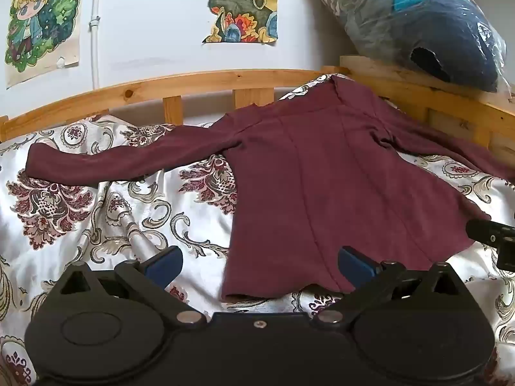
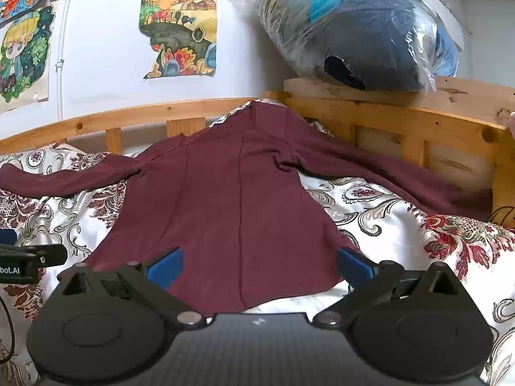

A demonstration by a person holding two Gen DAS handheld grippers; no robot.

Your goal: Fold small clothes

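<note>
Maroon long-sleeved top (image 1: 315,189) lies spread flat on the patterned bedspread (image 1: 106,212), hem toward the cameras, collar up against the wooden bed rail (image 1: 180,80), both sleeves out to the sides. No fold made yet as far as I can judge; the whole job is still ahead: sleeves in, then body folded. Left gripper (image 1: 259,265) hovers low over the hem's left corner, jaws spread wide, nothing between them but cloth below, no pinch. Right gripper (image 2: 259,265) same: jaws released and wide, poised over the hem's right part, not holding anything. Left wrist view shows the left sleeve (image 1: 106,164) full length to the cuff, plus the tip of the other gripper at the right edge. Right wrist view cuts that cuff off but shows the right sleeve (image 2: 402,177) trailing along toward the headboard (image 2: 418,119), and more of the plastic-wrapped bundle (image 2: 354,32) sitting on top of it. Drawings (image 2: 180,29) on wall in both.
</note>
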